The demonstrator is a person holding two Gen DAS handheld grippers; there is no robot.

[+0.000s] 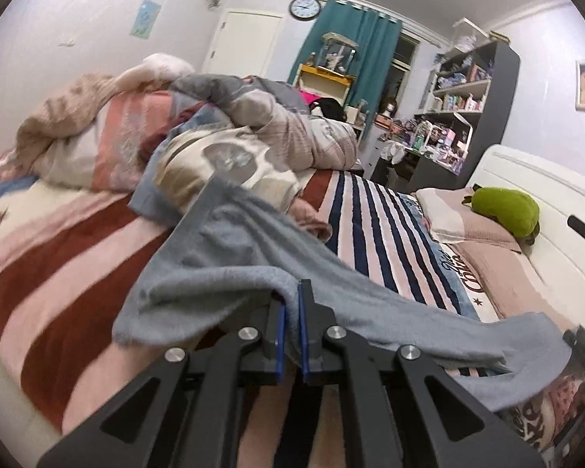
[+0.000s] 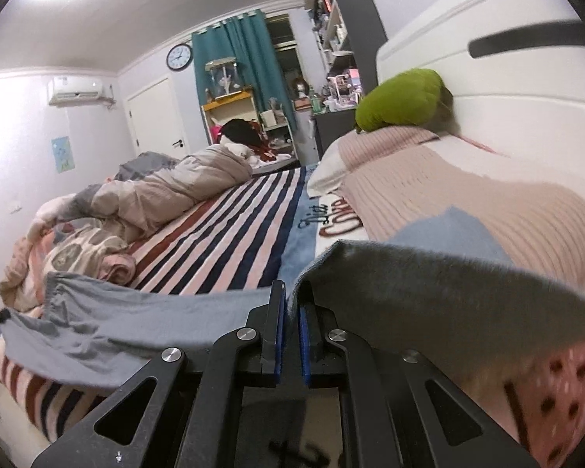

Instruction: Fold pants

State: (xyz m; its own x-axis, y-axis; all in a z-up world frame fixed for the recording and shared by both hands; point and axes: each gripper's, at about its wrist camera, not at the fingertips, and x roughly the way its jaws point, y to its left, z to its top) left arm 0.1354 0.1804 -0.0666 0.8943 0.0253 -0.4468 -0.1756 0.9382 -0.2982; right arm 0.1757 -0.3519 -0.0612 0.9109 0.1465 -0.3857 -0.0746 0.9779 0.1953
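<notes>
Above striped bed (image 1: 78, 241), both jaws clamped on grey pants (image 1: 222, 257)

Striped bedspread (image 1: 374, 226), rumpled duvet (image 1: 230, 144), green plush (image 1: 503, 206)

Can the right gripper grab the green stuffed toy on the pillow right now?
Probably not yet. The right gripper is shut on the gray pants, so it would have to let go first. The green stuffed toy sits farther off on the pillow by the headboard.

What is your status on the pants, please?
Left hand-held gripper shut on pants. Right hand-held gripper shut on pants too. Pants stretched between both above striped blanket. Crumpled duvet heaped beyond.
</notes>
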